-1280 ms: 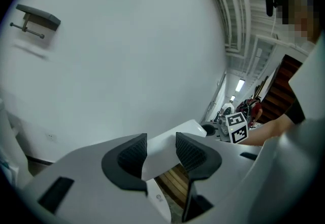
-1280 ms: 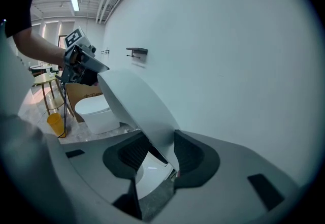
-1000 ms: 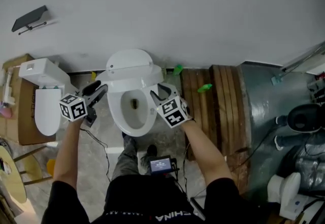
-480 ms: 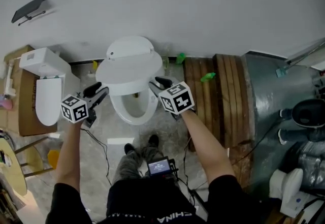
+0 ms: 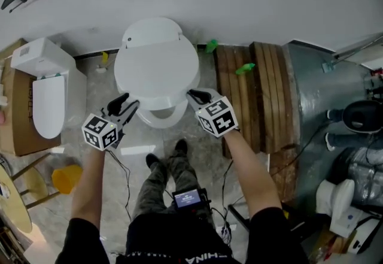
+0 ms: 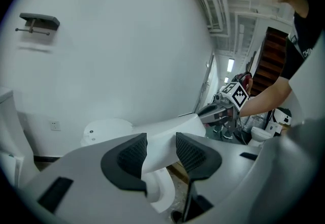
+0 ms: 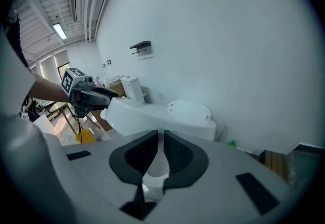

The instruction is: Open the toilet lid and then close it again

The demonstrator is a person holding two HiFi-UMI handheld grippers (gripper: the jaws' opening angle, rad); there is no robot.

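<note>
- Well off to the outer side of the left gripper (image 5: pixel 127 103), a second toilet (image 5: pixel 46 101) stands on brown cardboard; its lid is down, so its bowl cannot be seen into
- The left gripper's jaws stand moderately apart and hold nothing; the white lid edge shows beyond the gap, not pressed by the pads
- Between the two grippers the toilet lid (image 5: pixel 157 71) hangs part-way down, its front raised off the seat; the closing step appears in hand and nearly done
- Just ahead of and below both tips sits the toilet bowl (image 5: pixel 161 118); only its front rim shows, its contents hidden by the lid
- The right gripper (image 5: pixel 192 96) has just been closing its jaws to a thin slit with nothing between them, its tips just beside the lid's right edge
- Next, judging from this, the lid needs to settle flat, with both tips kept out from under it
</note>
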